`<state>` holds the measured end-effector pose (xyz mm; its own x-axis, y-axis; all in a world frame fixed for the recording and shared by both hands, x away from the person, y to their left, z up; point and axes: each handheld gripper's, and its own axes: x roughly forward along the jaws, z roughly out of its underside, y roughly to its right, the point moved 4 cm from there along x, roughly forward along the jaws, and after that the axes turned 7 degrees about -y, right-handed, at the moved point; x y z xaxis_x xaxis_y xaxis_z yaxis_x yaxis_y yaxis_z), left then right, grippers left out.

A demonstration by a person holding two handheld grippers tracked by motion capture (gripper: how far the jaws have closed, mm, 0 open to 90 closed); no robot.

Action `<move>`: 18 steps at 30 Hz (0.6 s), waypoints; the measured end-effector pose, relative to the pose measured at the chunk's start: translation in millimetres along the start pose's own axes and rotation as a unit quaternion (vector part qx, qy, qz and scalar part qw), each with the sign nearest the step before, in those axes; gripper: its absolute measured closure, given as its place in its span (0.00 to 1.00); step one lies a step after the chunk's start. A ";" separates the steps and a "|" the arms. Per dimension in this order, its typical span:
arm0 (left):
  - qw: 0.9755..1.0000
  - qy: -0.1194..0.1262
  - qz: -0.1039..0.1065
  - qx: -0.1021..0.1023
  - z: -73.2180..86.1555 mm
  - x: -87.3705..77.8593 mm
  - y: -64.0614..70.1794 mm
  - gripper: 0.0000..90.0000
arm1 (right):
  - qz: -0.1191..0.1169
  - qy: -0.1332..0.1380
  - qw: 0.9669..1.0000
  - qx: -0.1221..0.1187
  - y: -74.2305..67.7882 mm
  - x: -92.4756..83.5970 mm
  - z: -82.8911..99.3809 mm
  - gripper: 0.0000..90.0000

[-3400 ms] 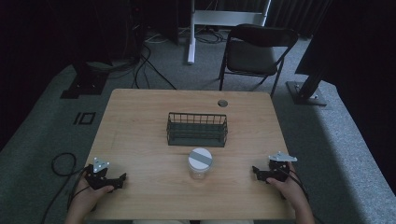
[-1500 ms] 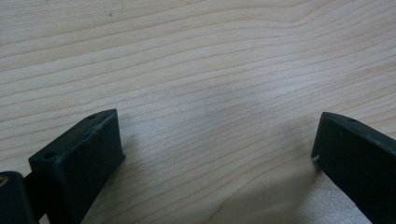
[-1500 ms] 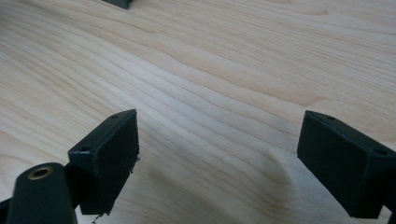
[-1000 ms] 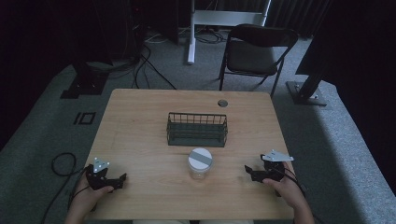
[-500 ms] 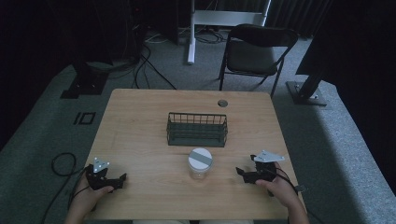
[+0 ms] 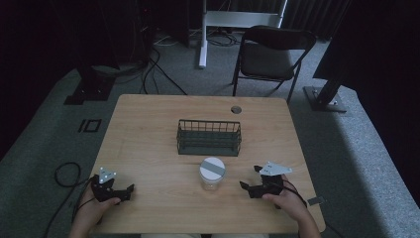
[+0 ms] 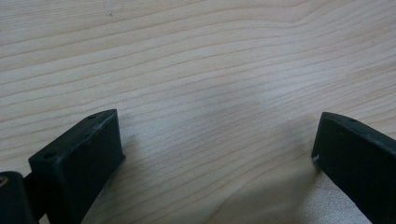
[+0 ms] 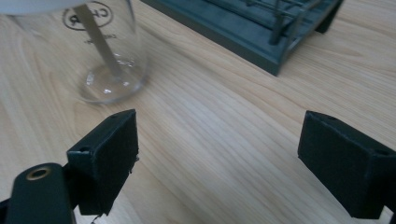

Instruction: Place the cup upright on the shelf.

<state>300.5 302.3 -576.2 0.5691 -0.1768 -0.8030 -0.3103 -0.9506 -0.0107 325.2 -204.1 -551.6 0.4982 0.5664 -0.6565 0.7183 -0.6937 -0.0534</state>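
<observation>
A clear glass jar (image 6: 212,174) with a white lid stands on the wooden table (image 6: 148,129), just in front of a dark wire basket (image 6: 209,137). My right gripper (image 6: 251,179) rests open on the table right of the jar, jaws pointing toward it. In the right gripper view the jar (image 8: 105,51) stands ahead at the upper left, with the basket (image 8: 261,28) at the upper right; nothing is between the jaws. My left gripper (image 6: 130,190) sits open near the front left edge, over bare wood (image 7: 210,93).
A small round hole (image 6: 236,109) is set in the table near its far edge. A folding chair (image 6: 270,57) stands beyond the table, and cables lie on the floor at the left. A person's hands hold both grippers at the front edge.
My right gripper has slid left toward the jar and turned its jaws toward it. The left gripper, jar and basket have stayed put.
</observation>
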 end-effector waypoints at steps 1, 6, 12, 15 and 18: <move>1.000 0.000 0.000 0.000 0.0 0.0 0.0 0.02 | 0.000 0.000 1.000 -0.003 -1.3 1.0 -0.6 0.14; 1.000 0.000 0.000 0.000 0.0 0.0 0.0 0.02 | -0.008 -0.001 1.000 -0.018 -9.8 5.6 -3.8 0.14; 1.000 0.000 0.000 0.000 0.0 0.0 0.0 0.02 | -0.023 0.002 0.999 -0.033 -22.4 13.1 -8.4 0.14; 1.000 0.000 0.000 0.000 0.0 0.0 0.0 0.02 | -0.032 0.005 0.999 -0.038 -28.7 18.0 -10.7 0.14; 1.000 0.000 0.000 0.000 0.0 0.0 0.0 0.02 | -0.033 0.005 0.999 -0.040 -31.4 21.3 -12.3 0.14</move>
<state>300.5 302.3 -576.2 0.5693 -0.1766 -0.8029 -0.3102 -0.9506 -0.0109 319.3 -164.8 -554.7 0.4530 0.6139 -0.6465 0.7857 -0.6176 -0.0360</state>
